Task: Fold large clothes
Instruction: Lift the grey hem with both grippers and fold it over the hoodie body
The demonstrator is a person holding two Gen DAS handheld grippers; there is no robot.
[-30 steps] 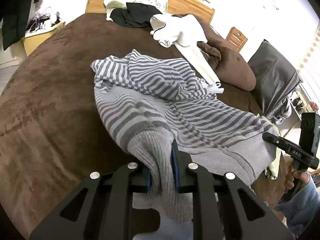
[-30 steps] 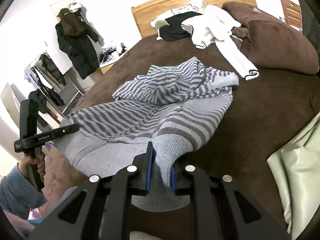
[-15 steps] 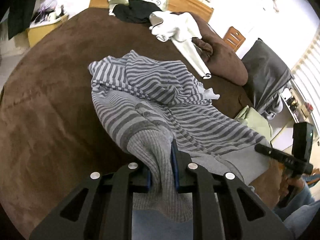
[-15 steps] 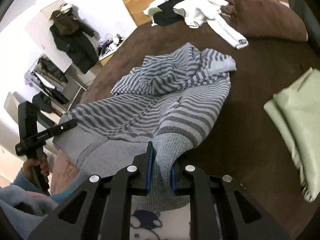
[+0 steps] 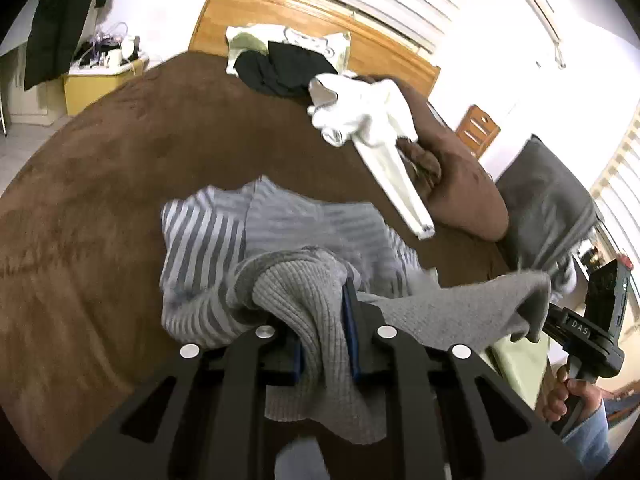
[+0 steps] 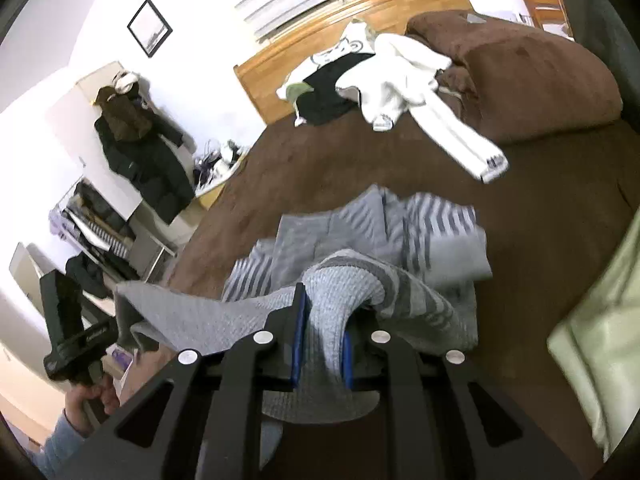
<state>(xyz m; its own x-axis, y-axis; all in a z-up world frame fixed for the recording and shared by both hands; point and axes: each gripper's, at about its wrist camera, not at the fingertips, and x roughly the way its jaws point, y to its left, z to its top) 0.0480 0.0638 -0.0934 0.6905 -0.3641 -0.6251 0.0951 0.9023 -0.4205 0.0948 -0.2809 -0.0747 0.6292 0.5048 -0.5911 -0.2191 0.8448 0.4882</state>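
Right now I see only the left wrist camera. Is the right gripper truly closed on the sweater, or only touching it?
Observer: Closed. In the right wrist view the right gripper is shut on a ribbed grey cuff of the striped sweater.
Operator: Good. Is something lying beside that gripper?
Observer: Yes, a pale green cloth lies on the bed to its right, apart from the sweater.
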